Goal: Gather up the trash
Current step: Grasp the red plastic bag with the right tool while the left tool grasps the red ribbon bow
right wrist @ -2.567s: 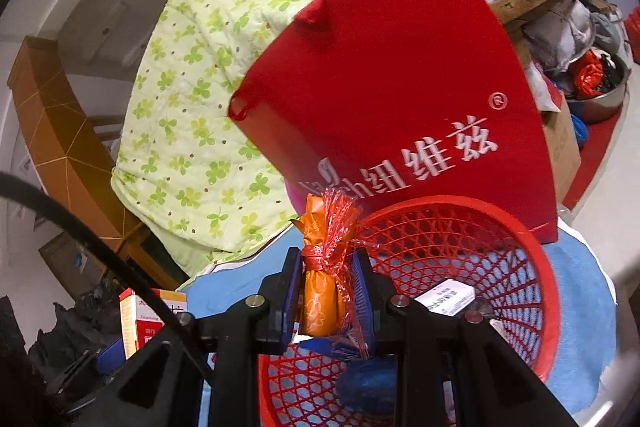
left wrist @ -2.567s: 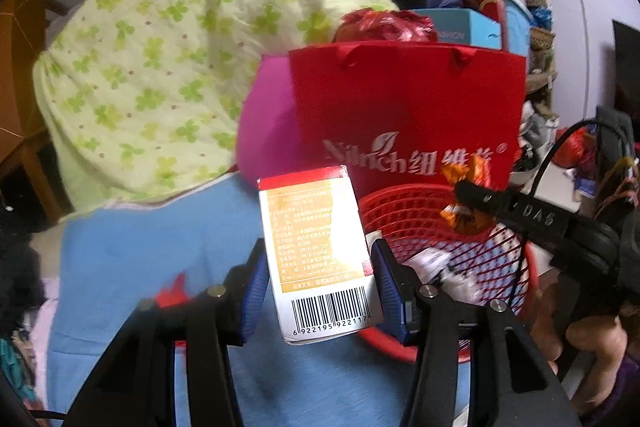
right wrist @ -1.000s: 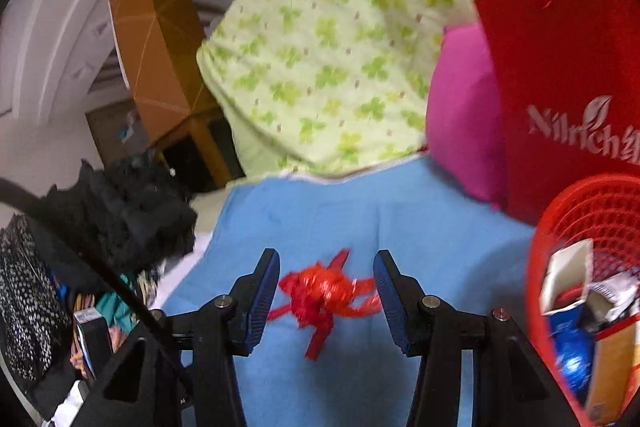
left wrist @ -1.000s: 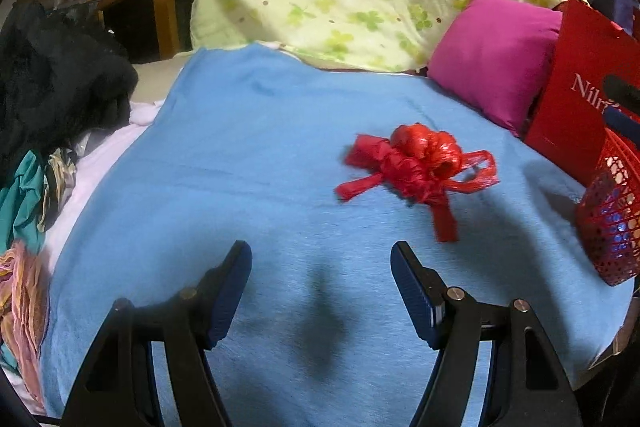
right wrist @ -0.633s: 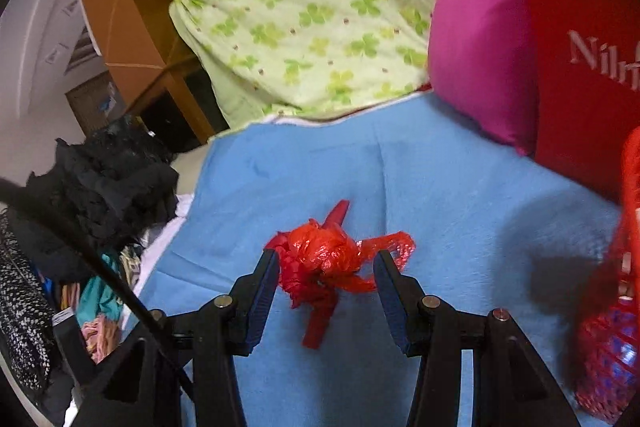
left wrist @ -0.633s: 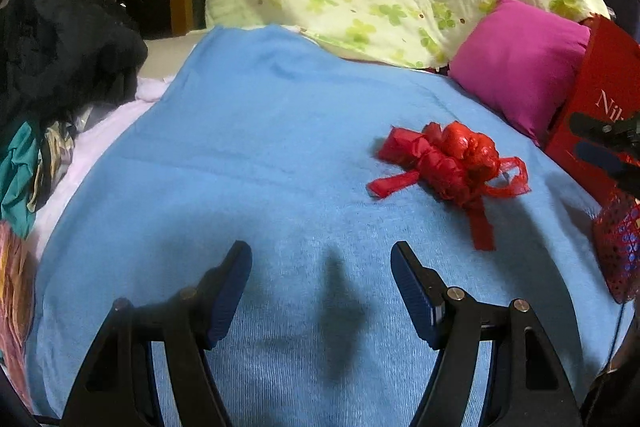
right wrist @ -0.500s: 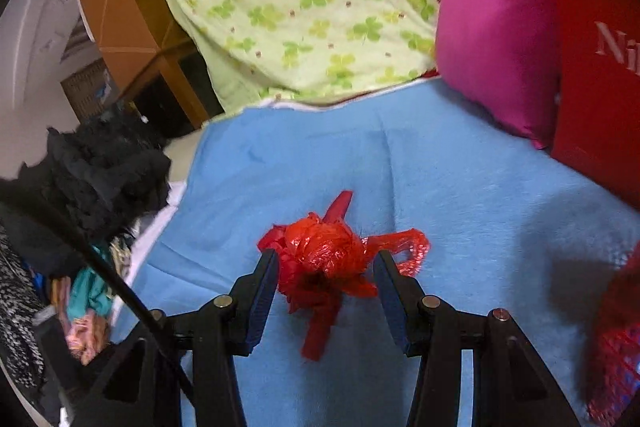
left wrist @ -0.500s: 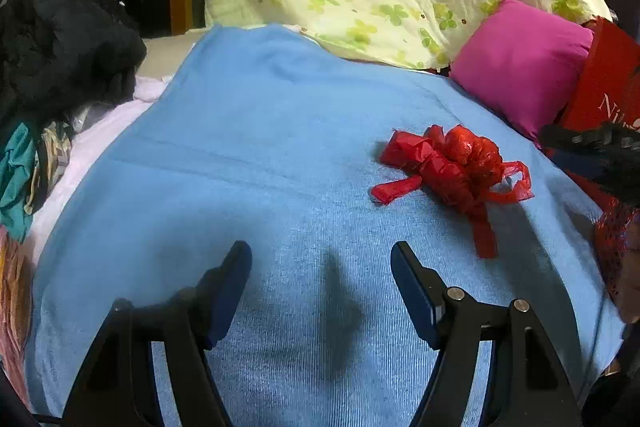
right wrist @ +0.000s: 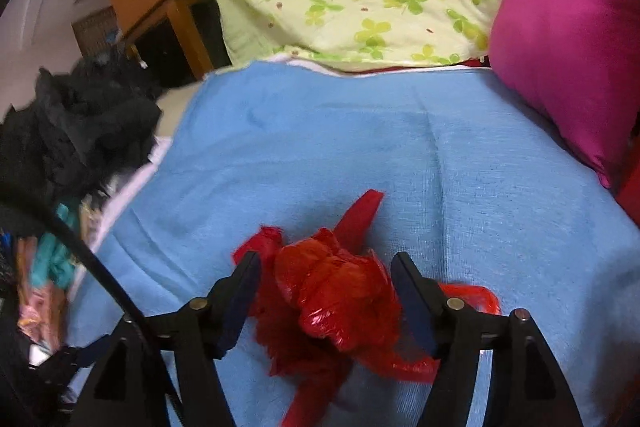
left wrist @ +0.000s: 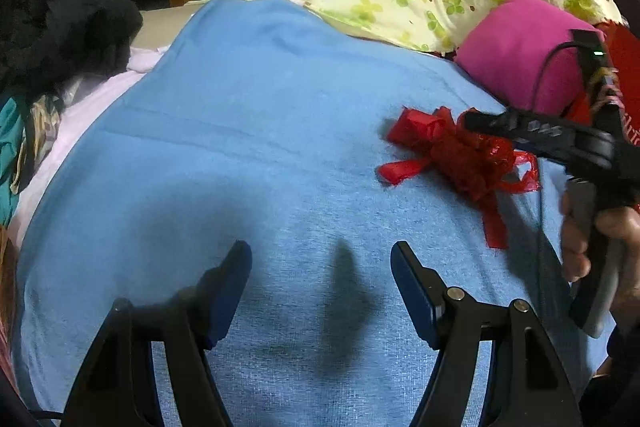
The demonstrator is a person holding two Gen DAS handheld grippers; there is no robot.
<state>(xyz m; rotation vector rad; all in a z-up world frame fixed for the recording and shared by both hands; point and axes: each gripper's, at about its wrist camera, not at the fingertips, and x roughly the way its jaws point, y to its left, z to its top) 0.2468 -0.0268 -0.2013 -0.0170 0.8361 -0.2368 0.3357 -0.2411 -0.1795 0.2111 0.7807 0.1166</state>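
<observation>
One piece of trash is left on the blue blanket (left wrist: 260, 131): a crumpled red plastic bag (right wrist: 340, 303), lying just in front of the pink pillow (right wrist: 568, 39). A second ago the right gripper (right wrist: 324, 291) was farther from the pillow with narrower jaws; now it has come down over the bag, jaws opening, bag between the fingers, pads not yet pressing. The pick looks imminent. The left gripper (left wrist: 320, 291) hovers spread and empty, nearer the camera than the bag.
</observation>
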